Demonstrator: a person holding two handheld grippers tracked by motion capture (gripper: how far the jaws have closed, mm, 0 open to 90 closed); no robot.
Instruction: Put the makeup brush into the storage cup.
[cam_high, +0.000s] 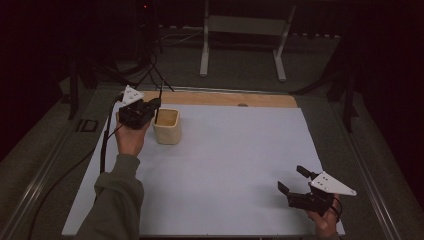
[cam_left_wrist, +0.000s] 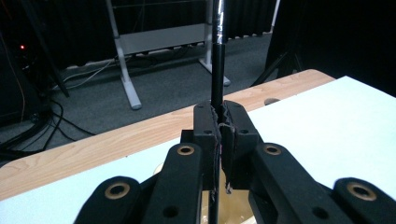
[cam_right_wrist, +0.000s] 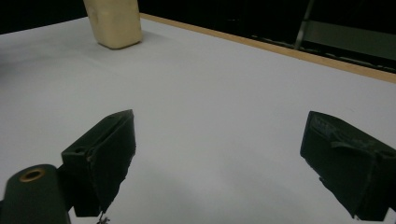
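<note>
A cream square cup (cam_high: 166, 126) stands at the back left of the white sheet (cam_high: 225, 160). My left gripper (cam_high: 154, 105) hovers just left of the cup, shut on a thin black rod (cam_high: 158, 102). The rod stands nearly upright with its lower end inside the cup. In the left gripper view the jaws of the left gripper (cam_left_wrist: 219, 114) pinch the rod (cam_left_wrist: 216, 70), and the cup (cam_left_wrist: 236, 210) shows beneath them. My right gripper (cam_high: 291, 178) rests near the front right corner, open and holding nothing. From there the right gripper (cam_right_wrist: 224, 154) faces the far-off cup (cam_right_wrist: 114, 23).
The white sheet lies on a wooden table whose bare strip (cam_high: 220, 98) runs along the far edge. Behind the table stands a grey metal frame (cam_high: 242, 30) on the floor. Dark cables (cam_high: 150, 70) trail at the back left.
</note>
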